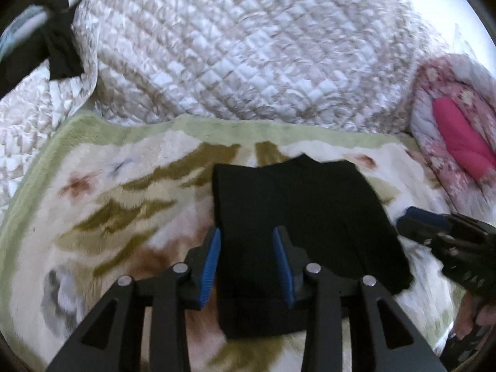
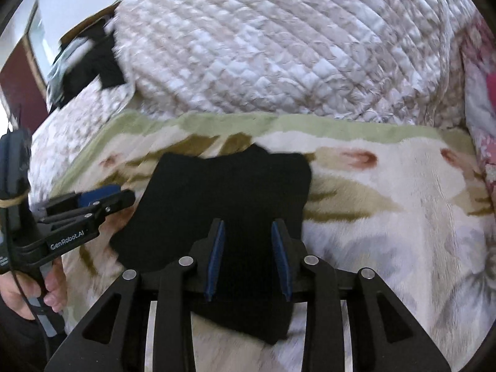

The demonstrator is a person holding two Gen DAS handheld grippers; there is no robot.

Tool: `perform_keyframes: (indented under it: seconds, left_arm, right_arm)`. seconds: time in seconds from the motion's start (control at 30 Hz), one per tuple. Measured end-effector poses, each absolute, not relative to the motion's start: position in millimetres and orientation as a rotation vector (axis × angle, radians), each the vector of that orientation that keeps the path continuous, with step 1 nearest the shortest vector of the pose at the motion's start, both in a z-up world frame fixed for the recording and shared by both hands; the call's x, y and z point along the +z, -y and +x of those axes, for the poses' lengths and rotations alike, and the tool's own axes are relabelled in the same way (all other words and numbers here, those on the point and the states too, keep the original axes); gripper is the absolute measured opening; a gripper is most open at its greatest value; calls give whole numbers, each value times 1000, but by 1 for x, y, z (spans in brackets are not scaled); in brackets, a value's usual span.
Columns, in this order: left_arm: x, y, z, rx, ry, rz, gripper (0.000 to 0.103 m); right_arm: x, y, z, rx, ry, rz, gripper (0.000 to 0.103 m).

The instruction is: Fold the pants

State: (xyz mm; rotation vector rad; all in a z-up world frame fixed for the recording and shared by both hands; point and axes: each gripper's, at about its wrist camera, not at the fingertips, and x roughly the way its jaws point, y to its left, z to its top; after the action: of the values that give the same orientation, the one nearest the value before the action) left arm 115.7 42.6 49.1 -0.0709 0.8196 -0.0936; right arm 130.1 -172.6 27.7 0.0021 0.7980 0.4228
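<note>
Only one piece of lettering could be read. In the right wrist view, the white brand name "GenRobot.AI" stood on the black side of the left gripper (image 2: 102,197), along its body just behind the fingers, above the person's hand (image 2: 28,294) that held the handle. In the left wrist view, nothing carried any legible text, label or number.
</note>
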Motion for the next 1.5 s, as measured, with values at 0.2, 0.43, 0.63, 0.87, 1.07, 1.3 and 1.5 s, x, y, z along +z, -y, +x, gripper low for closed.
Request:
perform_keyframes:
  seconds: [0.2,0.43,0.63,0.87,1.07,1.3,1.5]
  left_arm:
    - [30,-25,85,-145,-864,-75,38]
    - [11,-20,81,-125,-867,-49,41]
    - [17,-19,78,-116,-845,-39,41]
    - [31,-26,76,-82,-839,-54,45]
    - [47,-21,66,-76,-806,-37,51]
    - [60,-13,56,-110,-772,-20,52]
    - [60,-11,52,-106,-774,-19,52]
  right_arm:
    - [5,154,101,429,-843,-82,32]
    - [-25,149,102,405,-892,-119,36]
    - [-13,152,95,401,-864,-98,41]
    - [8,153,87,366,-813,-133,46]
    - [14,154,81,331,-787,-171,47]
    - [21,153,74,292,-756,-222,47]
    - [25,152,67,291,-743,-232,47]
